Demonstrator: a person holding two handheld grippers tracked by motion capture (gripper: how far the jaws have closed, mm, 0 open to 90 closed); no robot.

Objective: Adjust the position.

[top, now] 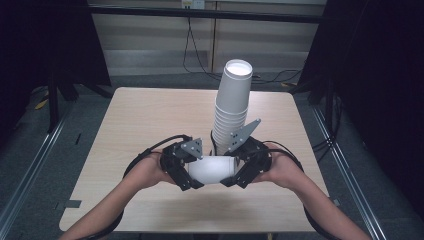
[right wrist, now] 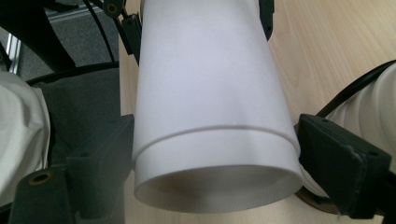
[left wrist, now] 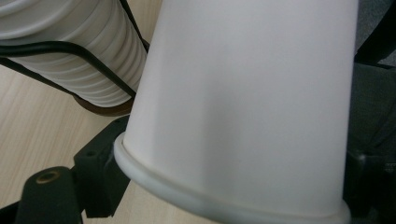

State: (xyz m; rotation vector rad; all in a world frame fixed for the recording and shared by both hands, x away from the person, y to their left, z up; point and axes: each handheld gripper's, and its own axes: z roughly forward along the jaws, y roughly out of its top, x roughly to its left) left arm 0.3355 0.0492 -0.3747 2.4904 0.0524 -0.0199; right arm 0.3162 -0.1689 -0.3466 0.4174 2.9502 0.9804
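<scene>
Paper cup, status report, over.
Left gripper shut on paper cup, rim end. Right gripper open around its base end. Cup stack close behind.

A light wooden table (top: pixel 150 120) with rounded corners stands on a grey carpeted floor (top: pixel 385 165). Metal rails (top: pixel 30 165) run along the floor at left and right of the table. Beyond the far edge, black cables (top: pixel 192 55) hang down a pale panelled wall (top: pixel 150 40), below a dark horizontal bar (top: pixel 150 11).
</scene>
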